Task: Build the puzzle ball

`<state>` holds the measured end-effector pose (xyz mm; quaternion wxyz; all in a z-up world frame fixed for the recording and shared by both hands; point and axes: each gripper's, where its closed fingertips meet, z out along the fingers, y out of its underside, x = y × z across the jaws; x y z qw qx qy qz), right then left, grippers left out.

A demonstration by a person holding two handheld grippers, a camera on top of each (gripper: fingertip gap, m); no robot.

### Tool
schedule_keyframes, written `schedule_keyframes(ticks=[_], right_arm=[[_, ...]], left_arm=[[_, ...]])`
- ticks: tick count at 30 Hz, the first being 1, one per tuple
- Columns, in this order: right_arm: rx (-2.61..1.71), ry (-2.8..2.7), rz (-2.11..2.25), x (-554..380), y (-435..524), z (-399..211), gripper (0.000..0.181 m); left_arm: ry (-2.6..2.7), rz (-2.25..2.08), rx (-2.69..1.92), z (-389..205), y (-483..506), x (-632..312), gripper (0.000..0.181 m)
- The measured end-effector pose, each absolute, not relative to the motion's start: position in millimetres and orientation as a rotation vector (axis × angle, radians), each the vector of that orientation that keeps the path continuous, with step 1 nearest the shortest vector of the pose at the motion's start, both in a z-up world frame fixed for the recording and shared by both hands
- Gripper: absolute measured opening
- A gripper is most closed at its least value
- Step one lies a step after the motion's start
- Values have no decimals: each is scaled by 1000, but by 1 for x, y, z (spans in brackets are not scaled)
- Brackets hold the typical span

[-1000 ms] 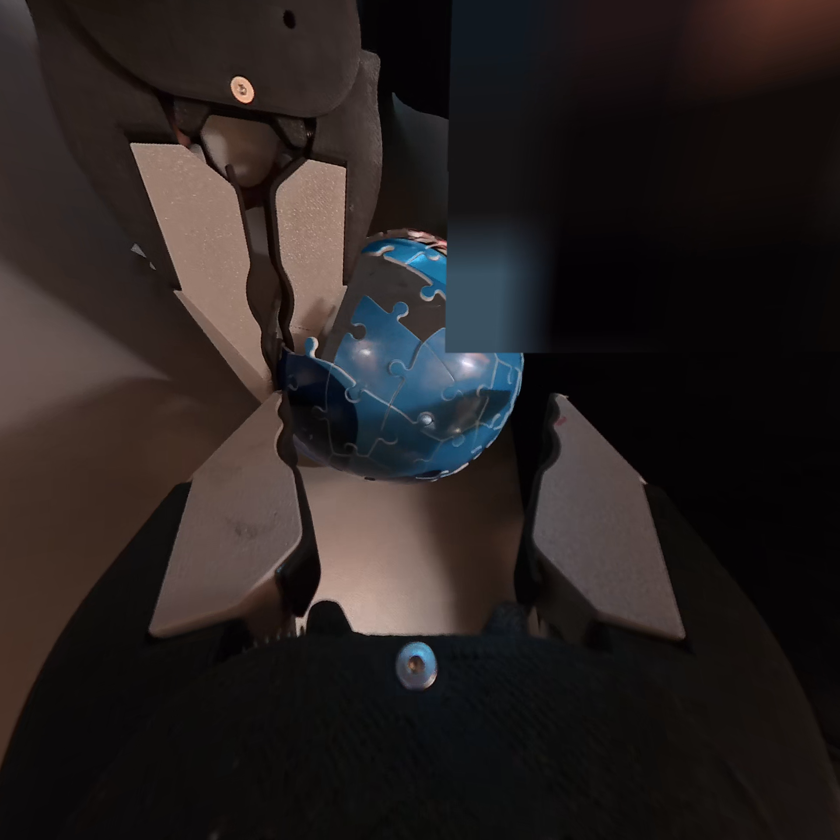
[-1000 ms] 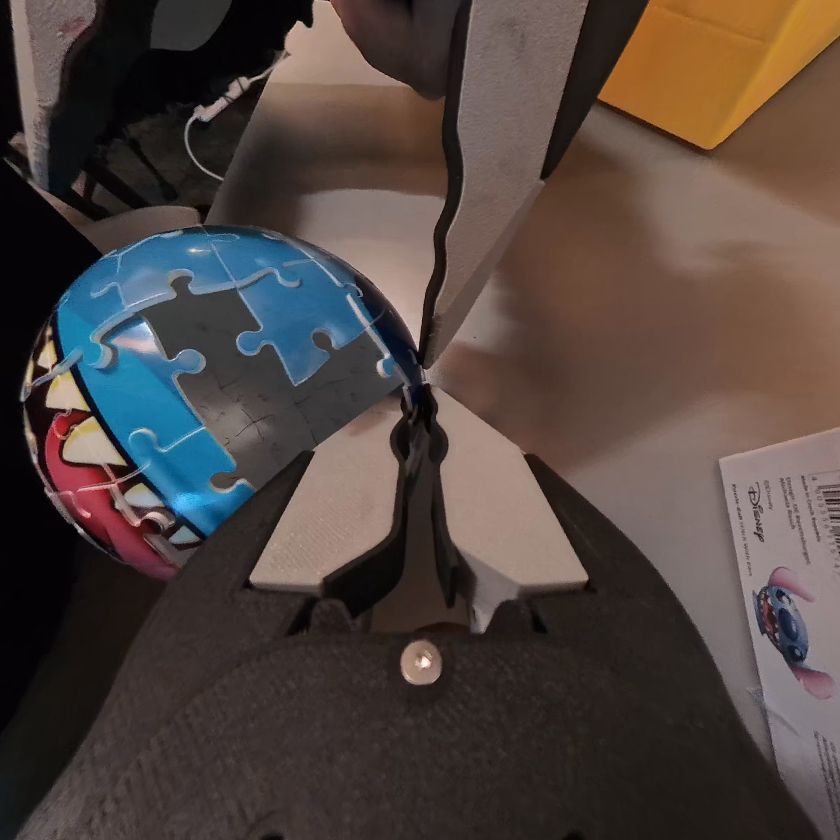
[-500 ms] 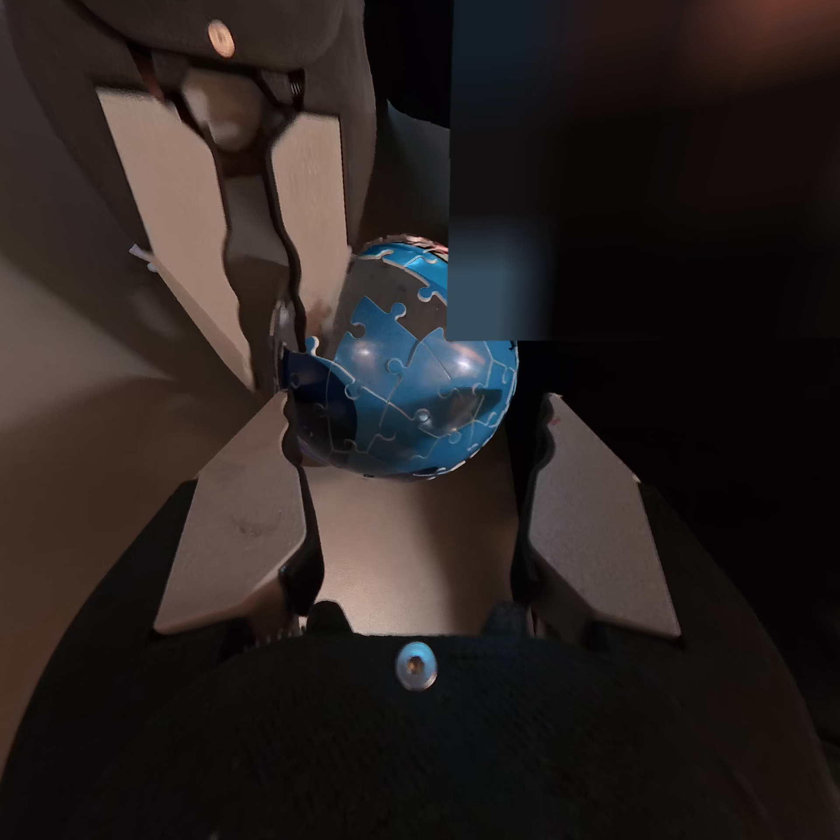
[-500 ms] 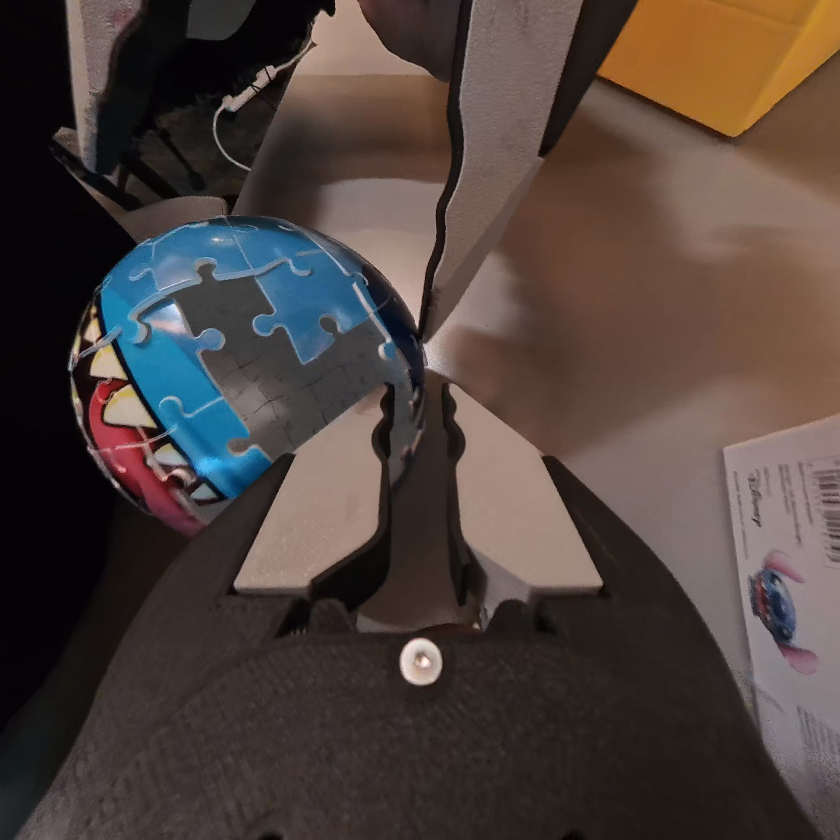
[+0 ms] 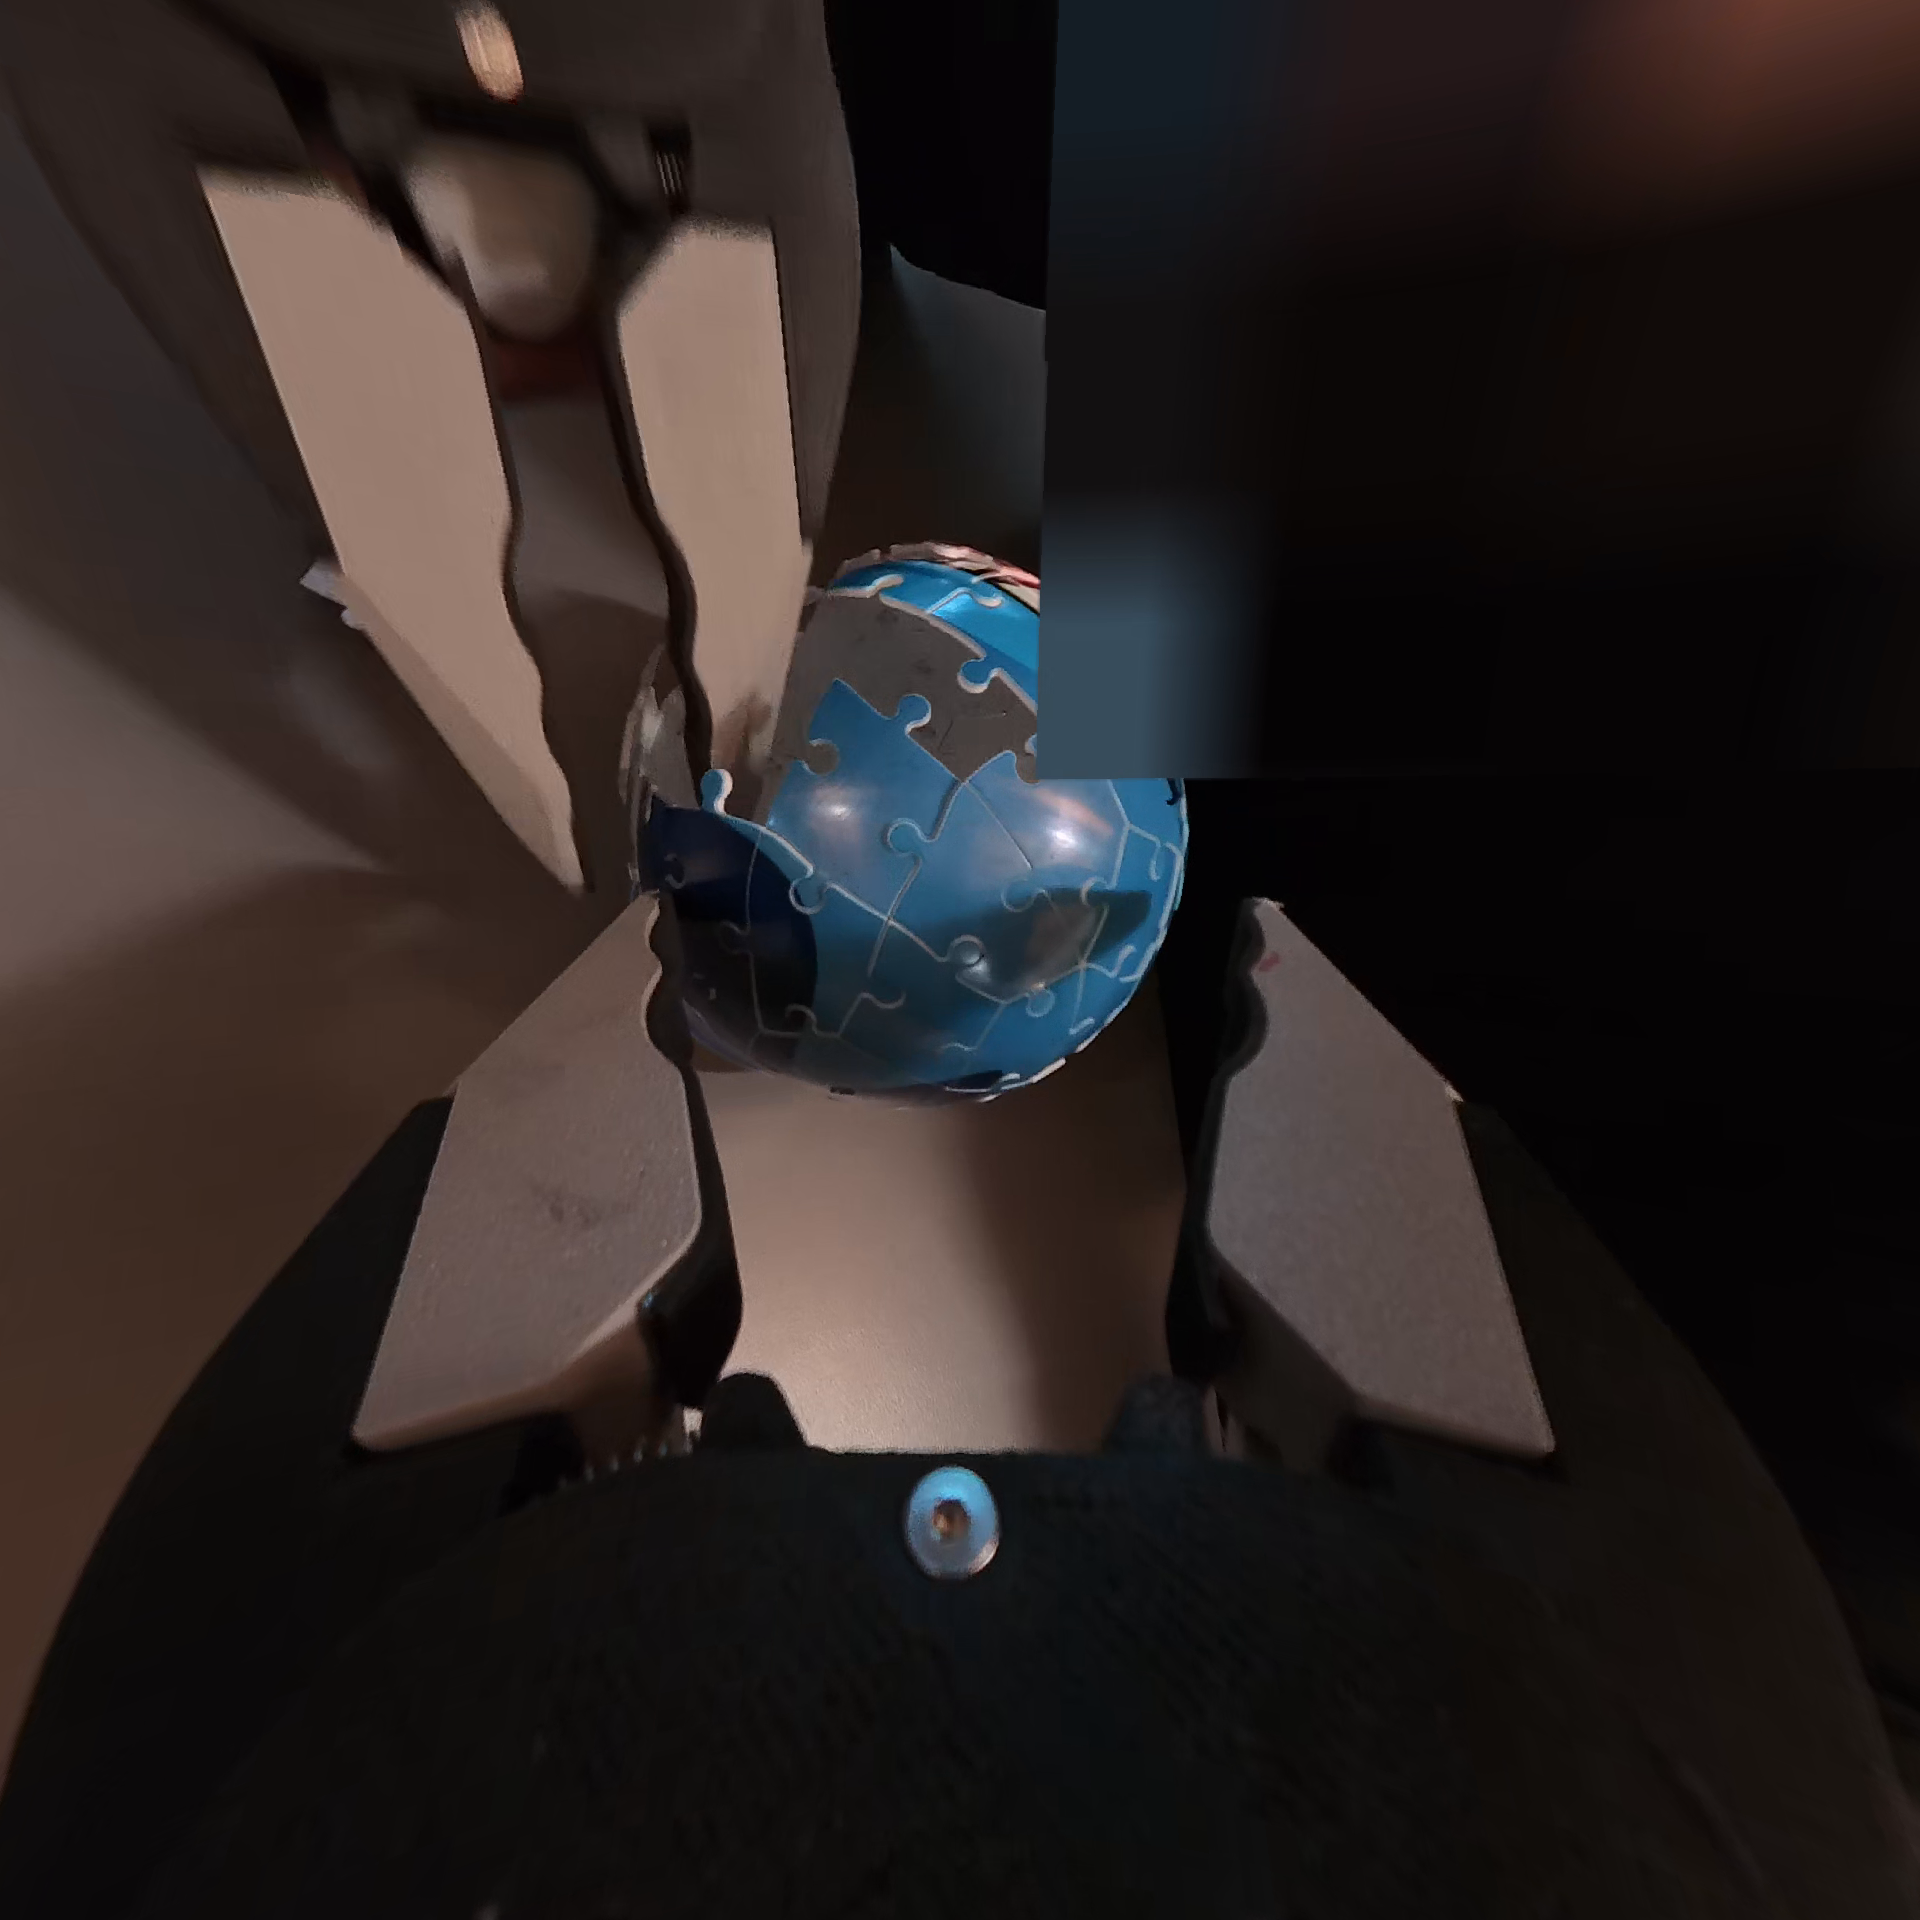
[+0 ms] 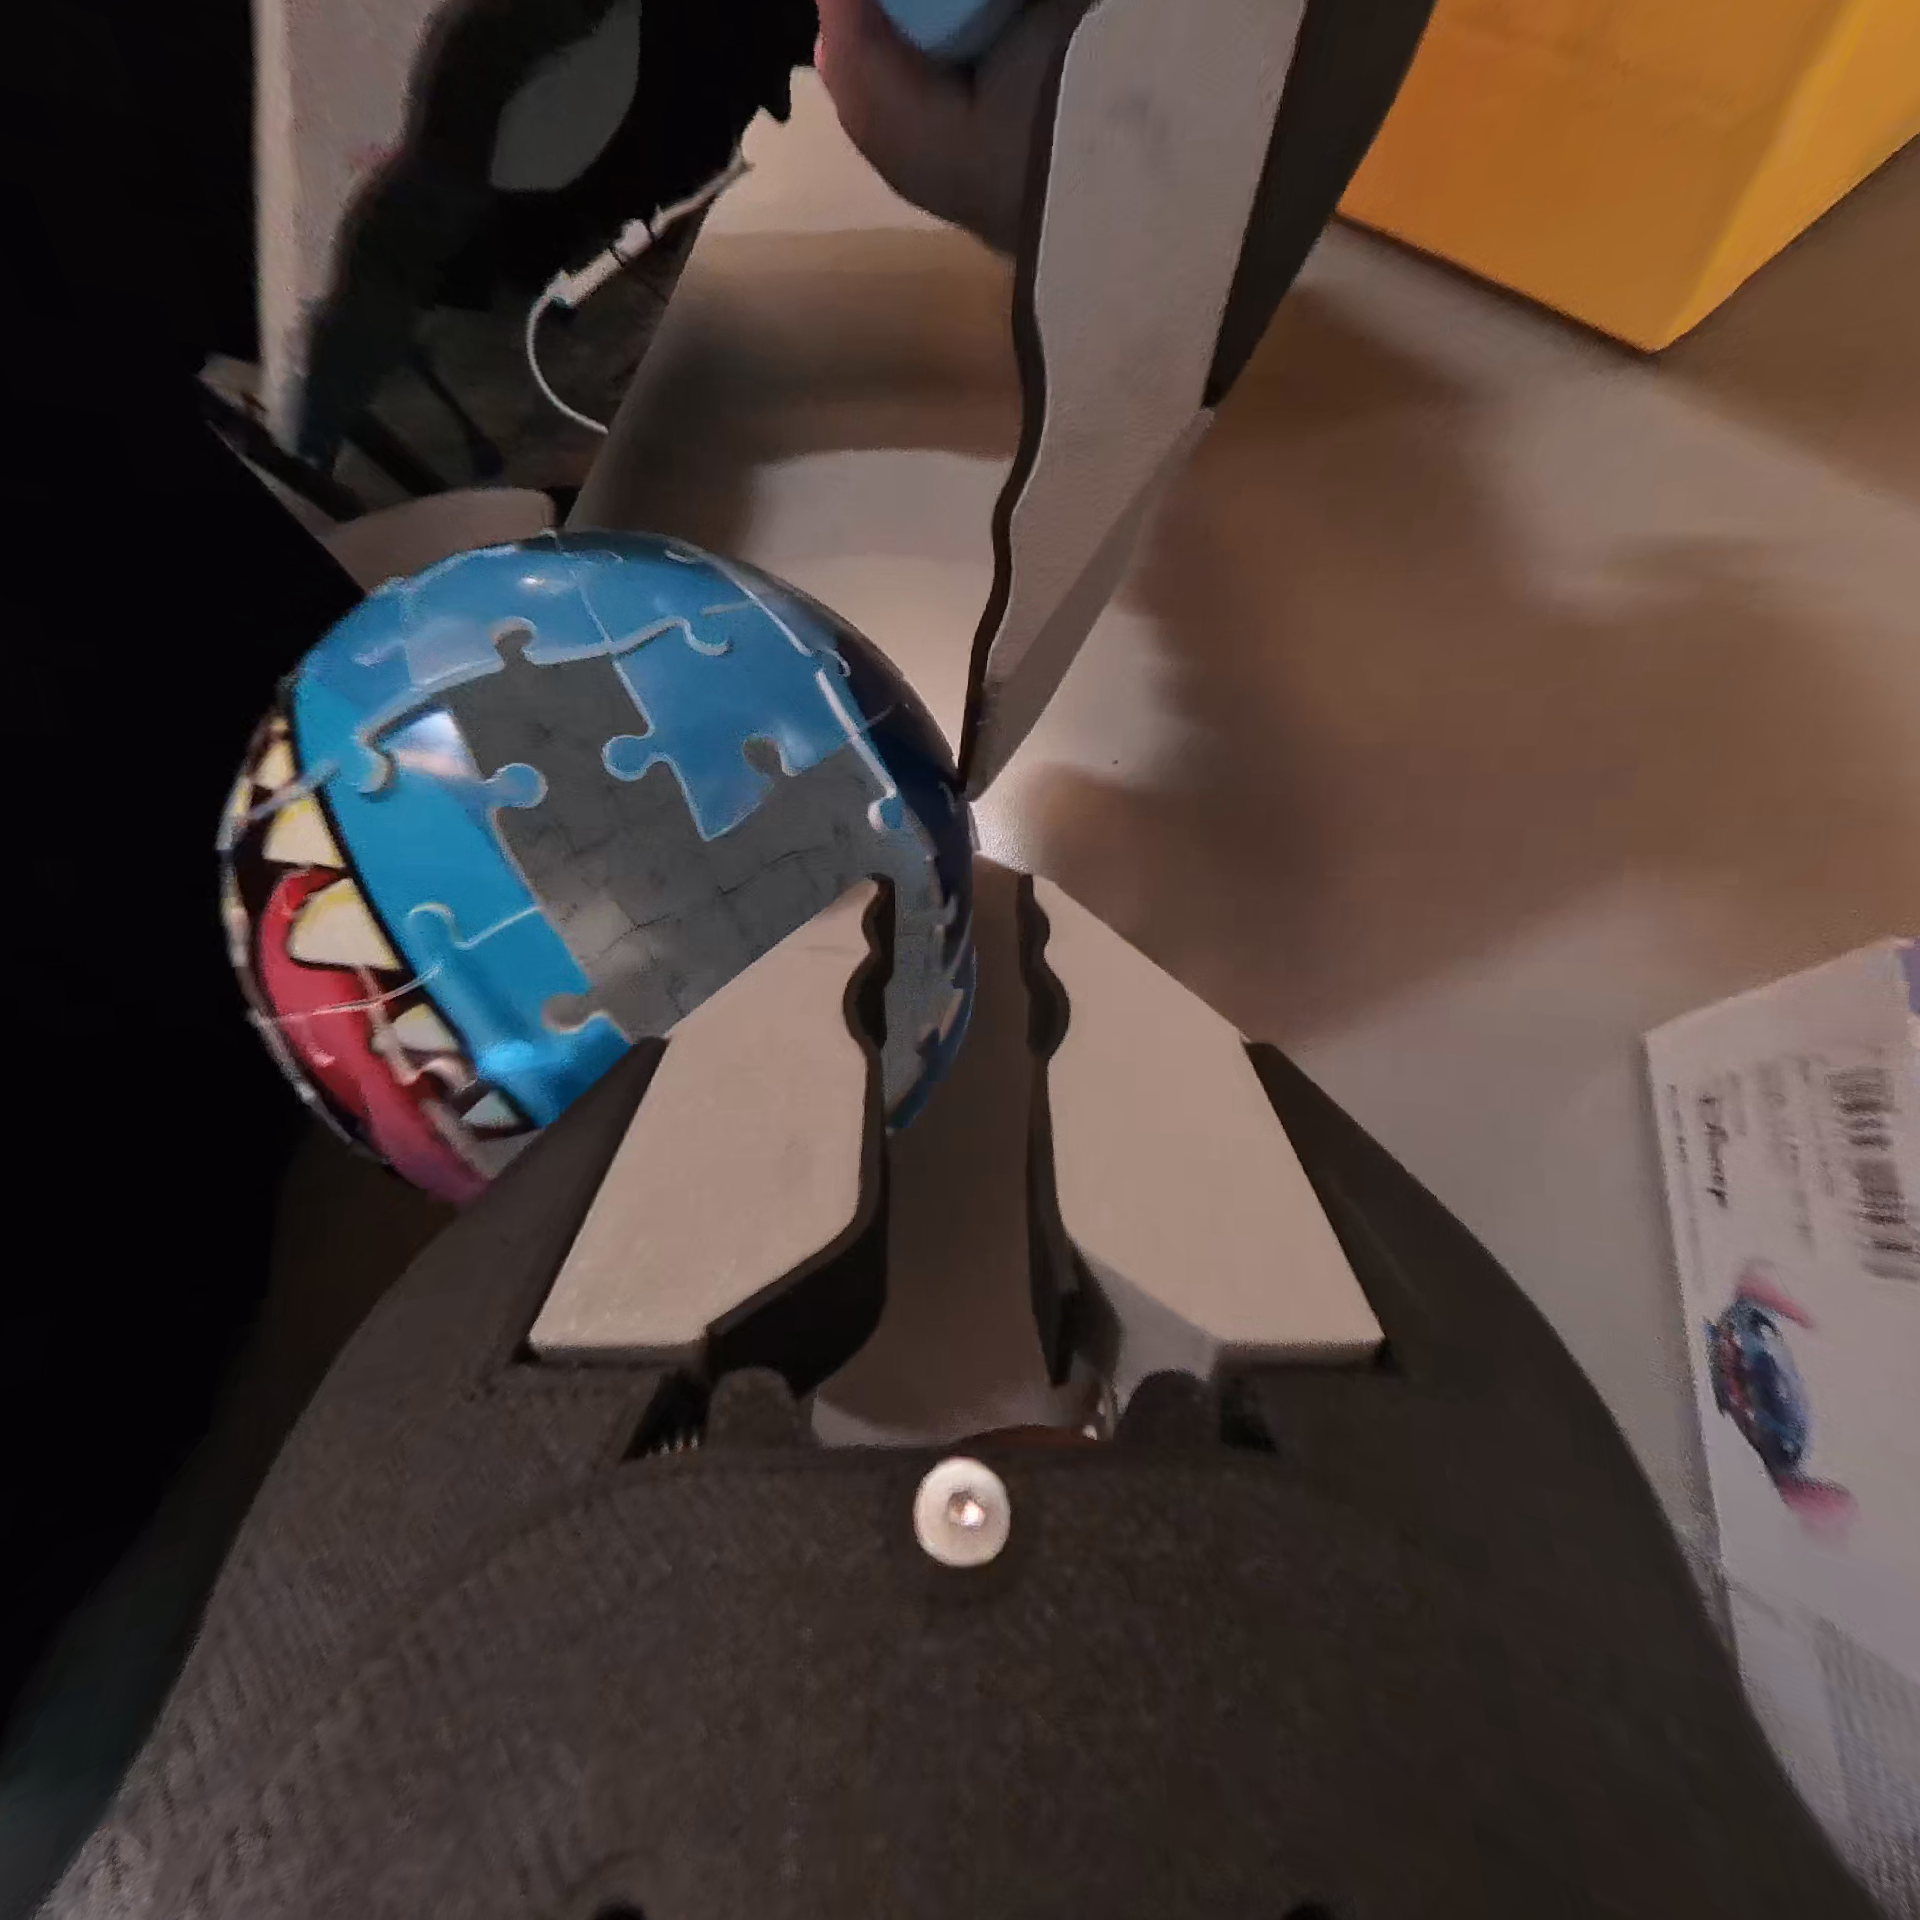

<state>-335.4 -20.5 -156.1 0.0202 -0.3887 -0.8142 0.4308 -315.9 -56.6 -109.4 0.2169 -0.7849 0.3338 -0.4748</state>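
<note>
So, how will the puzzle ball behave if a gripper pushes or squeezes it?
The puzzle ball is round, so it probably rolls away. Its glossy surface looks slippery. Grey gaps show pieces missing, so squeezing may loosen neighbours.

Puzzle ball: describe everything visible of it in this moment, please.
The puzzle ball is a glossy sphere of interlocking curved pieces, mostly blue, with a red mouth and pale teeth on one side. A grey patch of inner shell shows where pieces are missing. It sits between the open left tongs, one finger against its side; whether the other touches is unclear. The right tongs, slightly open, meet its edge beside the gap. The table lies beneath.
</note>
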Motion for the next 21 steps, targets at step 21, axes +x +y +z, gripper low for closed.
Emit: schedule_keyframes(ticks=[21], right_arm=[[-1152, -2473, 1274, -343, -34, -167, 1]], left_arm=[[932, -1306, -2173, -107, -59, -314, 102]])
